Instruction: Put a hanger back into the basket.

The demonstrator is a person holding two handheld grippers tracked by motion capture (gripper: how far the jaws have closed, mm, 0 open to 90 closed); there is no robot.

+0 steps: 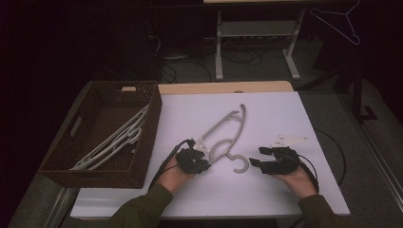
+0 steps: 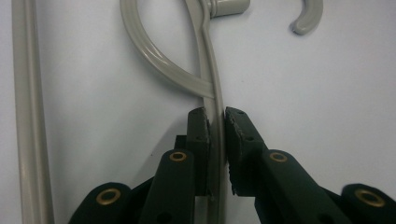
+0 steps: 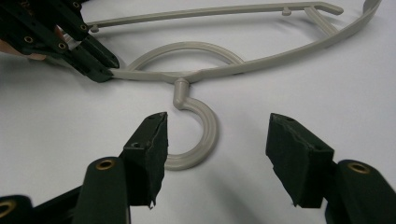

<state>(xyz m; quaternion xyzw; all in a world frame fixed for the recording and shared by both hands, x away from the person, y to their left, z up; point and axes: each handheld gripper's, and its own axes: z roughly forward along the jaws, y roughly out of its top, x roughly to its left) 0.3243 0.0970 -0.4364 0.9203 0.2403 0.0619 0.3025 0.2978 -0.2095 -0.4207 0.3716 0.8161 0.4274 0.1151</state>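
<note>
My left claw (image 2: 216,122) is clamped on the hanger's (image 1: 227,127) thin bar, pads pressing both sides, right by the loop. The hanger lies flat mid-bench (image 1: 266,109), its hook (image 3: 198,135) curling toward my right claw (image 3: 217,140), which sits at about four o'clock from it, jaws apart and gripping nothing, hook end just ahead between them. At nine o'clock, the basket (image 1: 152,118) holds more hangers (image 1: 116,140).
</note>
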